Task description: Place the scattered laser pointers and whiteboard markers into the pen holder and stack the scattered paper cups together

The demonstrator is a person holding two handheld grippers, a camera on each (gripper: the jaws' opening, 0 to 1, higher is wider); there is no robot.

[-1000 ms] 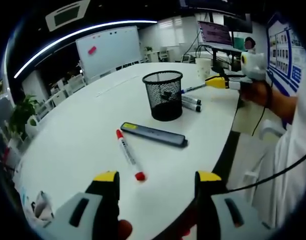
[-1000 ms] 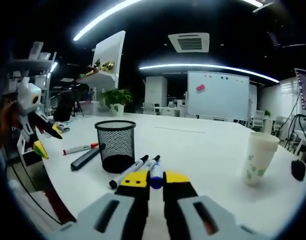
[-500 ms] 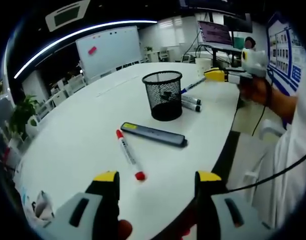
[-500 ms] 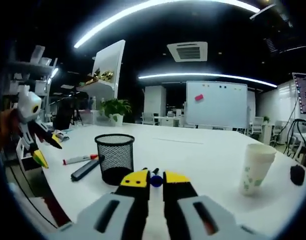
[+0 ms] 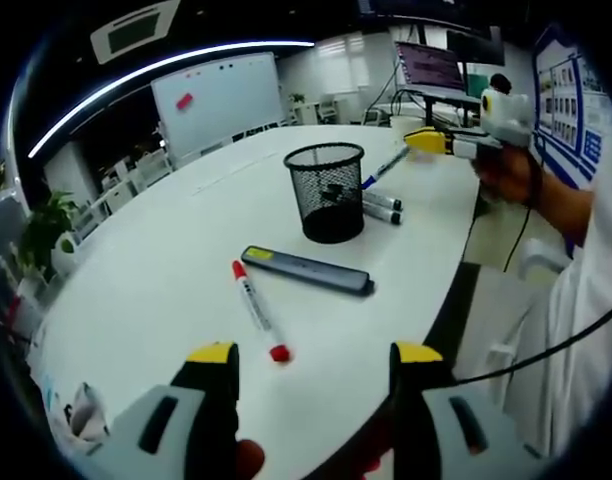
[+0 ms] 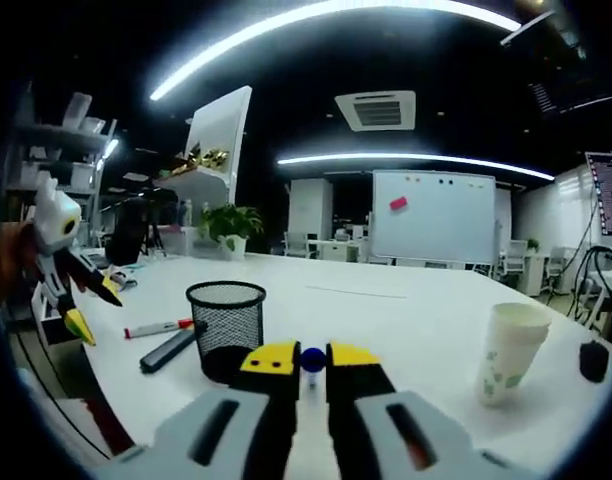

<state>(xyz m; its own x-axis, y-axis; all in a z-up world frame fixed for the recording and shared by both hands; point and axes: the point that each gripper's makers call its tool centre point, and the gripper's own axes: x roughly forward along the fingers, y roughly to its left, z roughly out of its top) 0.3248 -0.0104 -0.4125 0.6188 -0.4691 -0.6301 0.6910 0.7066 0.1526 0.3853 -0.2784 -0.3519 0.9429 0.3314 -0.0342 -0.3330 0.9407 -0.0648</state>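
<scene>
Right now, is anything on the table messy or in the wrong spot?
Yes. A red marker and a black laser pointer lie loose on the white table, outside the mesh pen holder. Two more markers lie beside it.

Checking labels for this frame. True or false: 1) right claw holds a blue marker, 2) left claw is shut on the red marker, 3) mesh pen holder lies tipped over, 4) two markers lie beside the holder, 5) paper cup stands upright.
1) Right claw holds a blue marker: true.
2) Left claw shut on the red marker: false; it is open, and the marker lies on the table.
3) Pen holder tipped over: false; it stands upright.
4) Two markers beside the holder: true.
5) Paper cup upright: true.
</scene>
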